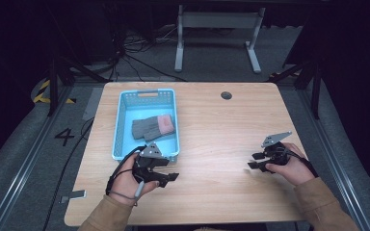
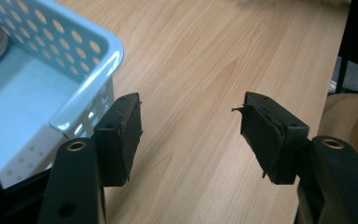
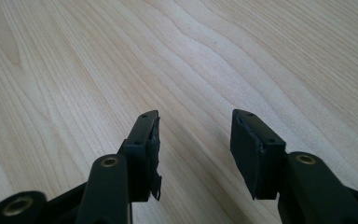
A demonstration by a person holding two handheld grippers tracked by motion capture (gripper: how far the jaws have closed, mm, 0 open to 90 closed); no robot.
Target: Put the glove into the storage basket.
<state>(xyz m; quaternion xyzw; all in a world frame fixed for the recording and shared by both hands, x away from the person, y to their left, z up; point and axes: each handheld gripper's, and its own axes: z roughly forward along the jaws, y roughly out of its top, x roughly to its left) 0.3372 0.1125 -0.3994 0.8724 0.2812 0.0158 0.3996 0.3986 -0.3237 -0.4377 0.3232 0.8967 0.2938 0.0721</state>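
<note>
While the left gripper (image 1: 166,174) rests low over the wooden bench (image 1: 212,120), a light blue perforated basket (image 1: 120,125) stands just beyond and beside it, holding a folded grey glove with a pink cuff (image 1: 153,126). Nothing lies between this gripper and the basket's near corner. The left gripper view brings that corner (image 2: 86,100) up close against one finger (the high view only suggests this nearness) and shows the jaws wide apart on bare wood. Well off to the other side, the right gripper (image 1: 254,160) sits in the person's right hand (image 1: 289,166), jaws moderately spread, empty, pointing toward the left gripper.
</note>
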